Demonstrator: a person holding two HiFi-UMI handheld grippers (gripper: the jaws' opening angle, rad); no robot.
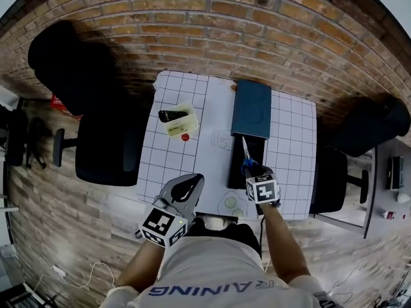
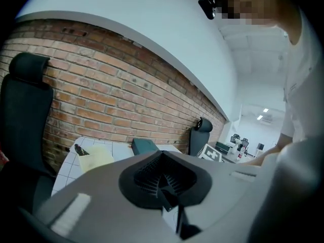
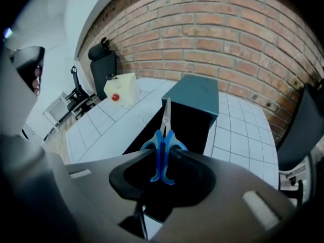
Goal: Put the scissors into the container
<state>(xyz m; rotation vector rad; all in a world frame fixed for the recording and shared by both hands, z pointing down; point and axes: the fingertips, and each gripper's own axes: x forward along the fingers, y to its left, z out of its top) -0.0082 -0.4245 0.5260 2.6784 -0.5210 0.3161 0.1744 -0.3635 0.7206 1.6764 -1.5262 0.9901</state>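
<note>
Right tool (image 1: 252,169) grips scissors (image 1: 244,150) over open container (image 1: 235,167) — left tool (image 1: 185,188) closed, at table (image 1: 168,162) edge.

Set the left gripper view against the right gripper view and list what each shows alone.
Only the left gripper view: the left gripper, jaws together and empty, and a person's white sleeve. Only the right gripper view: the right gripper clamping blue-handled scissors over the open black container. Both: the brick wall, gridded table, teal box and cream box.
</note>
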